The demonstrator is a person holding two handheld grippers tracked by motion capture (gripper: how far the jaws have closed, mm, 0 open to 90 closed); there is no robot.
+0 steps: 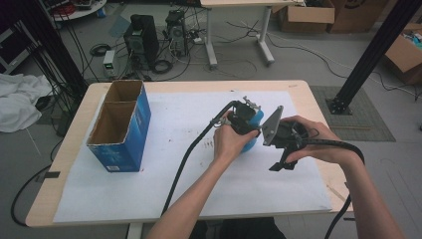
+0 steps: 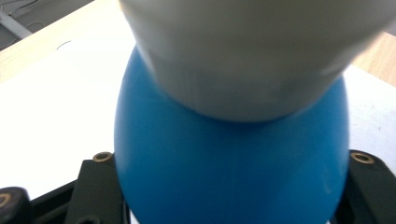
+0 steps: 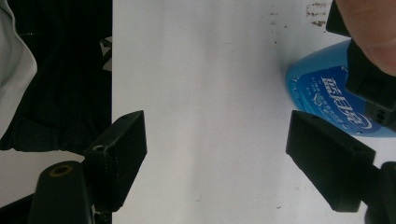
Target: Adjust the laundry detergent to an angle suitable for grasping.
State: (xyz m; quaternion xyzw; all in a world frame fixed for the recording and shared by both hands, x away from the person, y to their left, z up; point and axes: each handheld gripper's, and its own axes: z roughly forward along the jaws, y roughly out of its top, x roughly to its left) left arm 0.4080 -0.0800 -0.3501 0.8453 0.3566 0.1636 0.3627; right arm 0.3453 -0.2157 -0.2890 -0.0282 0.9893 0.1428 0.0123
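Note:
A blue bottle (image 1: 250,143) with a white cap (image 2: 252,51) is held between the jaws of my left gripper (image 1: 245,122), close above the white paper sheet (image 1: 169,164). In the left gripper view the blue body (image 2: 233,172) bulges between the two black jaws, which press on its sides. My right gripper (image 1: 281,162) hangs just to the right of the bottle. In the right gripper view its jaws stand wide apart (image 3: 219,140) over bare paper. The printed bottle (image 3: 322,88) lies beyond its right jaw.
An open blue cardboard box (image 1: 122,124) with two compartments stands at the left of the table. The wooden table edge (image 1: 308,94) frames the paper. On the floor behind are computer towers (image 1: 142,37), cables and cardboard boxes (image 1: 306,15).

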